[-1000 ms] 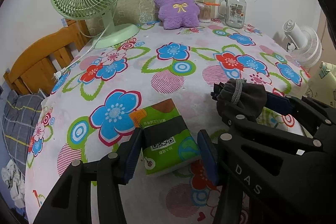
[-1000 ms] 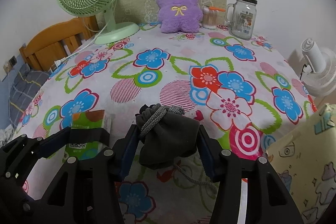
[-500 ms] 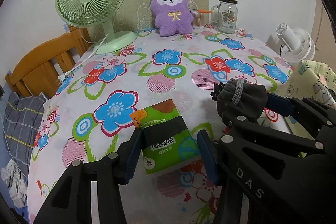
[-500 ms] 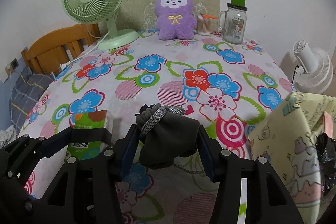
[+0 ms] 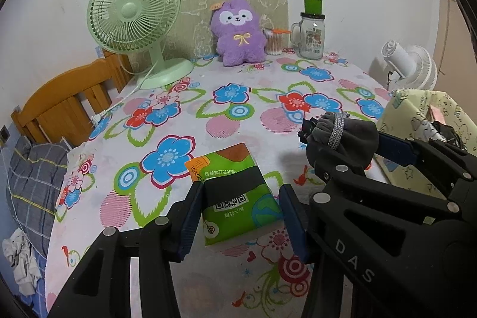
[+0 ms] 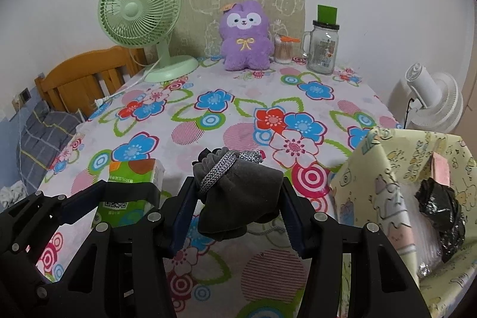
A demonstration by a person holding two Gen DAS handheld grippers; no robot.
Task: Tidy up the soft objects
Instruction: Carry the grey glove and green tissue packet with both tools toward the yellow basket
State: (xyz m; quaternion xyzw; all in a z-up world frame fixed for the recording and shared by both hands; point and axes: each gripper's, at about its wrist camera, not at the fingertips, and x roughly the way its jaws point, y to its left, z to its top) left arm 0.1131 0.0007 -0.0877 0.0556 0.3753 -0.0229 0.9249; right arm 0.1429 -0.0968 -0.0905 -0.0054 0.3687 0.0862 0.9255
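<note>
My left gripper (image 5: 241,198) is shut on a green tissue pack (image 5: 235,192), held above the floral tablecloth (image 5: 179,115). Right of it, my right gripper (image 6: 237,192) is shut on a grey drawstring pouch (image 6: 238,198), also off the table. The pouch (image 5: 342,139) shows at the right of the left wrist view, and the tissue pack (image 6: 131,187) at the left of the right wrist view. A yellow cartoon-print fabric box (image 6: 384,178) stands open at the near right, with a black crumpled bag (image 6: 441,210) inside. A purple plush toy (image 6: 246,40) sits at the table's far edge.
A green desk fan (image 6: 140,17) stands at the back left, its cord trailing off the table. A glass mug jar (image 6: 323,49) and a cotton swab tub (image 6: 283,48) stand right of the plush. A white fan (image 6: 432,103) and a wooden headboard (image 6: 86,76) flank the table.
Both grippers have risen and drawn back from the table, each keeping its object. The yellow box has come into view at the right.
</note>
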